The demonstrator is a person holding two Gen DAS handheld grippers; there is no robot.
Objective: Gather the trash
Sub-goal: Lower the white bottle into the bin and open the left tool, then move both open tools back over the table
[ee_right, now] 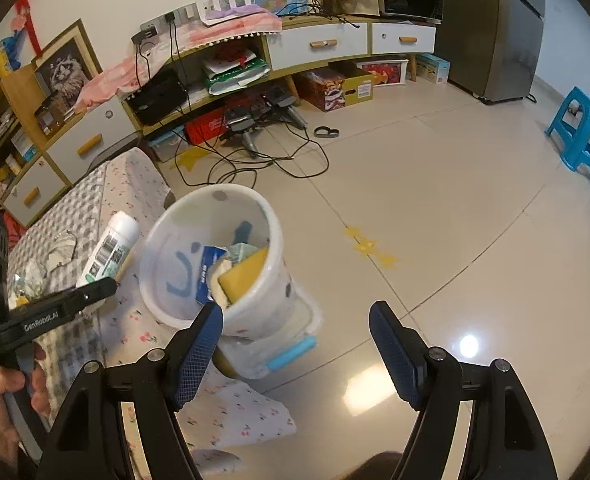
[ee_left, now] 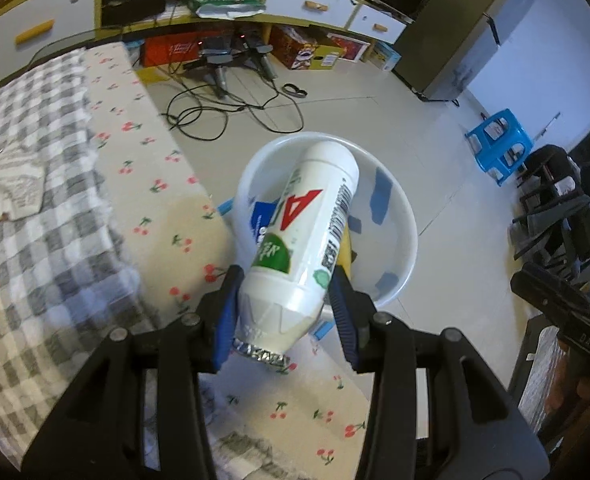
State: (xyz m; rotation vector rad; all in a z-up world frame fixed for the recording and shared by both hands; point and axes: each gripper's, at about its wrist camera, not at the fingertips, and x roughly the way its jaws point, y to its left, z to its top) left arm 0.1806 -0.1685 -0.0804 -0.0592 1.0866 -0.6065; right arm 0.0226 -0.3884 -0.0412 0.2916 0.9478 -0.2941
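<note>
My left gripper point(ee_left: 285, 300) is shut on a white plastic bottle point(ee_left: 299, 232) with a red, blue and green label, holding it just above the white trash bucket point(ee_left: 399, 216). In the right wrist view the bottle point(ee_right: 109, 250) hangs left of the bucket point(ee_right: 255, 304), which holds a yellow sponge point(ee_right: 243, 276) and a blue packet point(ee_right: 207, 268). My right gripper point(ee_right: 295, 340) is open and empty, just in front of the bucket's near side. The left gripper's body point(ee_right: 55, 308) shows at the left.
A bed with a checked blanket point(ee_left: 35, 240) and a cherry-print sheet point(ee_left: 155, 184) lies left of the bucket. Crumpled wrappers point(ee_right: 31, 276) lie on the bed. Cables point(ee_right: 255, 164) and boxes sit by the TV cabinet point(ee_right: 319, 44). A blue stool point(ee_right: 583, 132) stands at the far right.
</note>
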